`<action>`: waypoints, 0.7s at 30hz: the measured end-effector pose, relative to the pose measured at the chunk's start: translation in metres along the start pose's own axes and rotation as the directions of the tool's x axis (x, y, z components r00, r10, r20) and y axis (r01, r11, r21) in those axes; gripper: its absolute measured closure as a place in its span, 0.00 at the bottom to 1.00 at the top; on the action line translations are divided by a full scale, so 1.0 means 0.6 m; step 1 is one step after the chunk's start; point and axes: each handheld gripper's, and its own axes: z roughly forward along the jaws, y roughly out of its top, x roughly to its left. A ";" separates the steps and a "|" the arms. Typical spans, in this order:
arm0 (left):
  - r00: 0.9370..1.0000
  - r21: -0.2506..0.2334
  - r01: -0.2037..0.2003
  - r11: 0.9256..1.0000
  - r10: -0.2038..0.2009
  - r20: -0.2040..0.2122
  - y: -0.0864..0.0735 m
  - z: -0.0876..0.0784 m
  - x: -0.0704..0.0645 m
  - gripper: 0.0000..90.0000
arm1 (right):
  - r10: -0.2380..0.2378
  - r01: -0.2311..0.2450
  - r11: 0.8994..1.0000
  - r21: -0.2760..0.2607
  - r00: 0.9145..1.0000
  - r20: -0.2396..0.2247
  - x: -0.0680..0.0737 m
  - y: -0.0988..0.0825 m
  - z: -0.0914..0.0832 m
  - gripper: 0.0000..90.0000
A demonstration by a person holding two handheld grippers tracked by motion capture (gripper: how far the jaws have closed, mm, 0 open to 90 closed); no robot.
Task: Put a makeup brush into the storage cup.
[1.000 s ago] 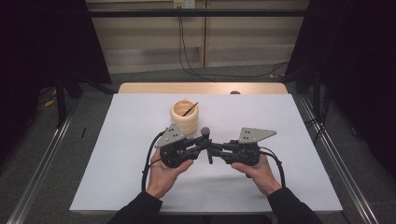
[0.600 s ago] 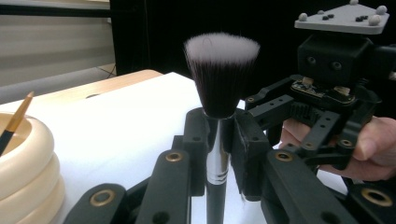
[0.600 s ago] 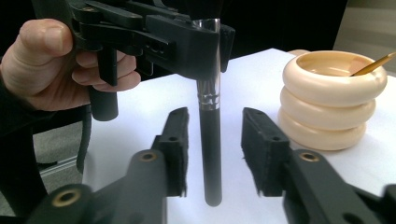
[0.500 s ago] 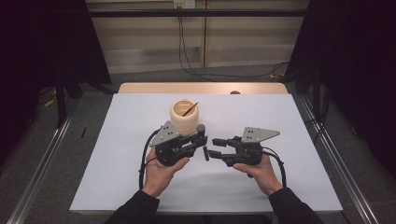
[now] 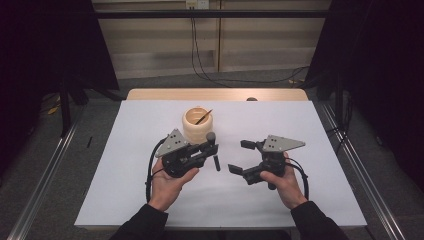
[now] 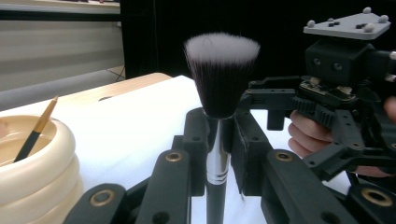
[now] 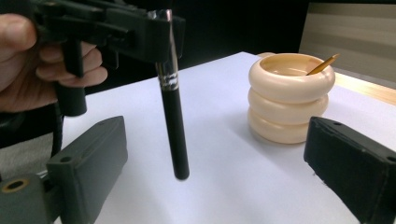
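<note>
From the high view, the left tool (image 5: 207, 150) grips a makeup brush (image 5: 214, 150) above the white counter (image 5: 125, 200), just in front of the cream ringed cup (image 5: 197, 126); the right tool (image 5: 240, 156), well apart, has just been opening, with nothing between its jaws. In the left gripper view, the brush (image 6: 219, 116) stands upright, clamped by its silver ferrule, bristles up. In the right gripper view, its black handle (image 7: 173, 126) hangs clear of the counter between the spread jaws, touching neither.
</note>
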 end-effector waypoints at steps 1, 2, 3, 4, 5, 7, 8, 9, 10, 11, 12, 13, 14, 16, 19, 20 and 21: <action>1.000 0.004 -0.006 1.000 0.006 -0.016 0.001 -0.002 0.001 0.86 | 0.007 -0.007 1.000 -0.001 1.000 0.008 0.000 0.000 -0.003 0.04; 1.000 0.001 -0.001 1.000 0.001 -0.009 0.001 -0.003 0.001 0.86 | 0.009 -0.009 1.000 -0.003 1.000 0.020 -0.001 0.001 -0.005 0.04; 1.000 -0.004 0.003 1.000 -0.003 -0.007 0.001 -0.004 0.003 0.86 | 0.010 -0.010 1.000 -0.005 1.000 0.019 -0.002 0.001 -0.006 0.04; 1.000 -0.001 -0.001 1.000 0.001 -0.019 0.002 -0.006 0.003 0.86 | 0.015 -0.015 1.000 -0.007 1.000 0.024 -0.004 0.001 -0.009 0.04; 1.000 -0.006 0.001 1.000 -0.001 -0.006 0.002 -0.006 0.004 0.86 | 0.019 -0.019 1.000 -0.007 0.999 0.033 -0.004 0.001 -0.012 0.04; 1.000 0.007 -0.005 1.000 0.005 -0.022 0.003 -0.010 0.006 0.86 | 0.008 -0.008 1.000 -0.003 0.998 0.056 -0.004 0.000 -0.017 0.04; 1.000 0.002 -0.003 1.000 0.003 -0.008 0.003 -0.010 0.008 0.86 | 0.010 -0.010 1.000 -0.005 0.997 0.078 -0.002 0.000 -0.020 0.04; 0.999 0.000 0.006 1.000 -0.006 -0.035 0.004 -0.012 0.006 0.86 | 0.001 0.000 1.000 -0.008 0.995 0.103 0.000 -0.001 -0.025 0.03; 1.000 0.006 0.004 1.000 -0.004 -0.031 0.005 -0.013 0.008 0.86 | 0.001 0.000 1.000 -0.008 0.995 0.103 0.000 -0.001 -0.025 0.03; 1.000 0.004 -0.001 1.000 0.001 -0.008 0.006 -0.014 0.011 0.86 | -0.001 0.002 1.000 -0.009 0.994 0.108 0.000 -0.002 -0.028 0.03; 1.000 0.008 -0.001 1.000 0.001 -0.030 0.007 -0.016 0.010 0.86 | -0.010 0.013 1.000 -0.021 0.991 0.137 -0.001 -0.004 -0.033 0.03; 1.000 0.003 -0.003 1.000 0.003 -0.014 0.008 -0.017 0.013 0.86 | -0.010 0.013 1.000 -0.021 0.991 0.137 -0.001 -0.004 -0.033 0.03; 1.000 0.010 -0.007 1.000 0.007 -0.030 0.010 -0.019 0.014 0.86 | -0.008 0.012 1.000 -0.026 0.988 0.157 -0.001 -0.007 -0.038 0.03; 0.999 0.002 -0.003 1.000 0.003 -0.046 0.012 -0.021 0.016 0.86 | -0.007 0.010 1.000 -0.017 0.981 0.196 -0.006 -0.015 -0.050 0.01; 0.999 -0.001 0.007 1.000 -0.008 -0.049 0.014 -0.024 0.020 0.86 | -0.004 0.010 1.000 -0.024 0.974 0.227 -0.007 -0.019 -0.059 0.01; 0.999 0.001 0.004 1.000 -0.004 -0.048 0.016 -0.026 0.022 0.86 | -0.009 0.015 1.000 -0.025 0.972 0.234 -0.007 -0.020 -0.064 0.01; 0.999 -0.001 0.007 1.000 -0.007 -0.053 0.016 -0.026 0.022 0.86 | -0.008 0.015 1.000 -0.023 0.970 0.245 -0.007 -0.021 -0.069 0.00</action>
